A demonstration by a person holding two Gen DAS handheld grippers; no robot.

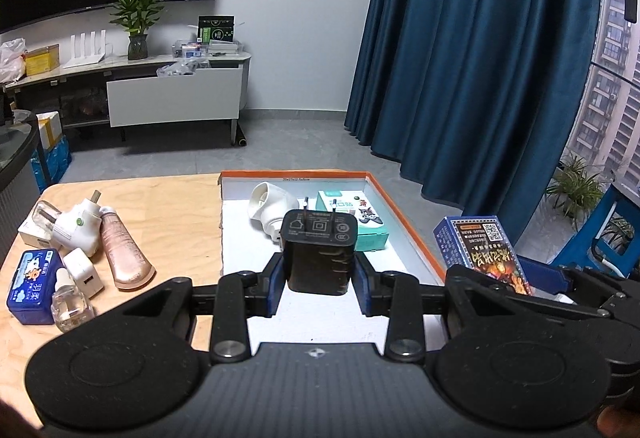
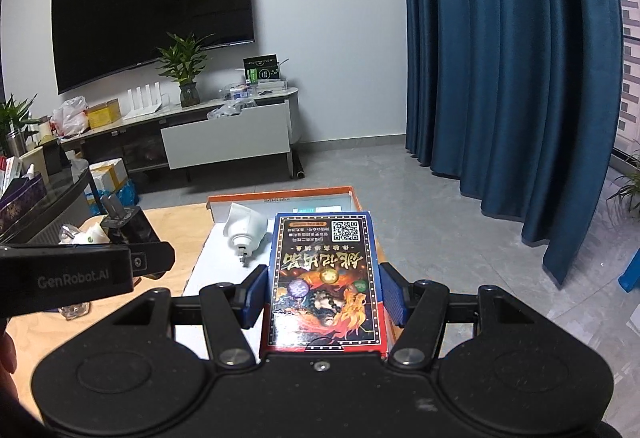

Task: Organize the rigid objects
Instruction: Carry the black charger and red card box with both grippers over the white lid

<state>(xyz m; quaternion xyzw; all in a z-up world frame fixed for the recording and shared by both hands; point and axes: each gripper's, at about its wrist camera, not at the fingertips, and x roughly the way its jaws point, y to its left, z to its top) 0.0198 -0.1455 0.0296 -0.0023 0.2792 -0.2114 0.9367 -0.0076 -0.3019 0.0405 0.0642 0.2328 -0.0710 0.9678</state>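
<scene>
Black charger (image 1: 319, 253) | clamped in left jaws | blue box (image 2: 325, 278) | clamped in right jaws

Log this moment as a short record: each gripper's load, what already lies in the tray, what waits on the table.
left gripper: jaws shut on black charger, prongs up
right gripper: jaws shut on blue card box
tray: white plug-in device, teal box
wooden table: blue tissue pack, dropper bottle, white USB charger, pink tube
</scene>
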